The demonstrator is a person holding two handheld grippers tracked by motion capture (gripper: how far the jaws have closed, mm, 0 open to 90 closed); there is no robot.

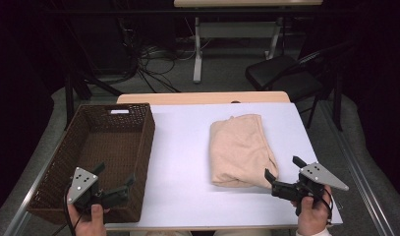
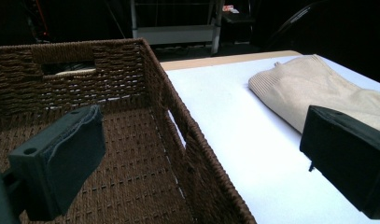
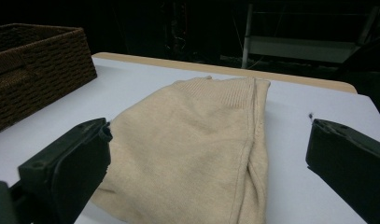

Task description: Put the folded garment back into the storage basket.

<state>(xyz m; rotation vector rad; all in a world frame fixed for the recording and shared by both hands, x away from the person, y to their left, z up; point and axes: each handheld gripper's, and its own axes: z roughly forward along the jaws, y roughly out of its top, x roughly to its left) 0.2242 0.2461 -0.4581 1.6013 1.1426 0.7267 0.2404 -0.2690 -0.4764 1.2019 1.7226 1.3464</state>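
A folded beige sweater point(image 1: 242, 150) lies on the right half of the white table point(image 1: 183, 162). A brown woven basket point(image 1: 151, 140) stands empty at the left. My left gripper point(image 1: 115, 173) is open above the basket's near right corner. In the left gripper view its jaws point(image 2: 204, 158) straddle the basket wall point(image 2: 108, 60), with the sweater point(image 2: 318, 88) farther off to the right. My right gripper point(image 1: 283, 167) stands open just off the sweater's near right corner, holding nothing. In the right gripper view the open gripper point(image 3: 206, 163) frames the sweater point(image 3: 197, 126), and the basket point(image 3: 33, 60) sits at far left.
A strip of bare white table runs between basket and sweater. A wooden edge point(image 1: 202, 97) borders the table's far side. Beyond it stand a black chair point(image 1: 281, 73), another table's legs point(image 1: 197, 49) and floor cables point(image 1: 148, 64).
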